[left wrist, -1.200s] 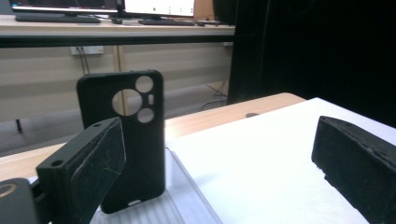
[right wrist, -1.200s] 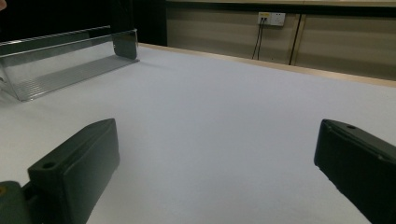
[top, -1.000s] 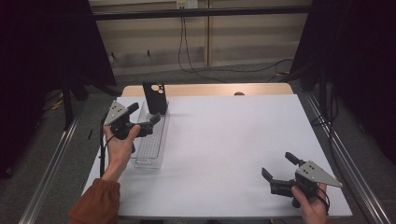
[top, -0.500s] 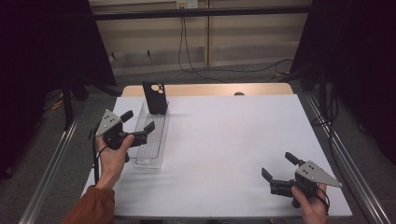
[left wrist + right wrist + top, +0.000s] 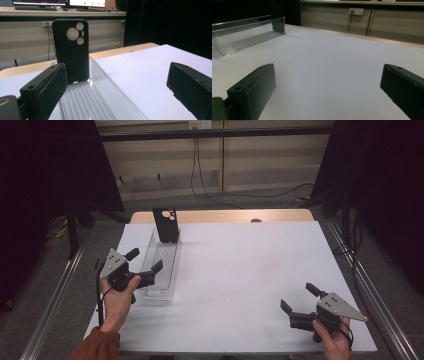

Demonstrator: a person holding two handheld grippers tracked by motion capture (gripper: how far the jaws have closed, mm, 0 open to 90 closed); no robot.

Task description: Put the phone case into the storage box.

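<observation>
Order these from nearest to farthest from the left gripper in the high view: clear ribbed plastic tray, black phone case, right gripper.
1. Clear ribbed plastic tray, directly beside the left gripper.
2. Black phone case, upright at the tray's far end.
3. Right gripper, across the table, near edge.

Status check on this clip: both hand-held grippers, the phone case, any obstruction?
Left hand-held gripper open, over clear rack. Right hand-held gripper open, near table edge, holding nothing. Phone case upright at rack's far end, untouched. Nothing between left gripper and case.
</observation>
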